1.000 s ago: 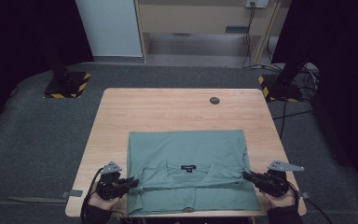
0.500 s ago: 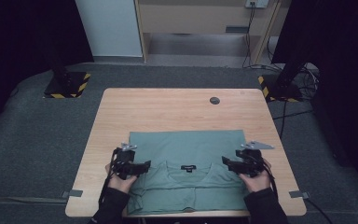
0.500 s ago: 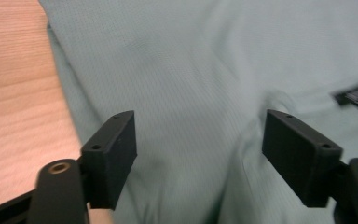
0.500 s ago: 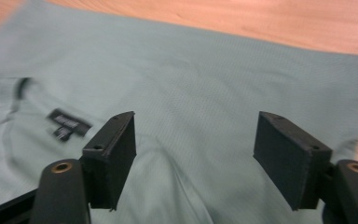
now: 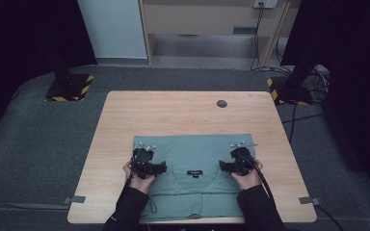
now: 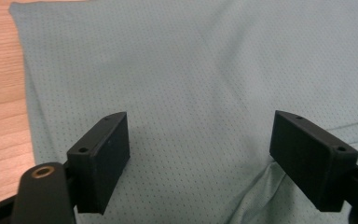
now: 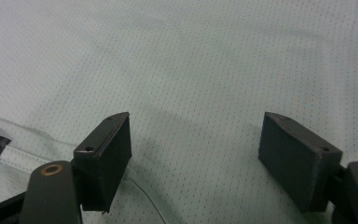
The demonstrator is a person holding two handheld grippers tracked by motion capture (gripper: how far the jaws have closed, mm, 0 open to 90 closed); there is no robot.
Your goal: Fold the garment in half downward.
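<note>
While both of my grippers hover over it, the green shirt point(image 5: 192, 163) lies flat on the near half of the wooden table point(image 5: 183, 115), folded into a broad band whose long axis runs left to right. Its collar, marked by the black label point(image 5: 194, 173), opens toward me. My left gripper point(image 5: 163, 168) is over the shirt's left part and my right gripper point(image 5: 223, 166) over its right part, their tips turned inward toward each other. Both have just been opening; their jaws stand wide apart with nothing pinched, mesh cloth point(image 6: 191, 93) below them.
</note>
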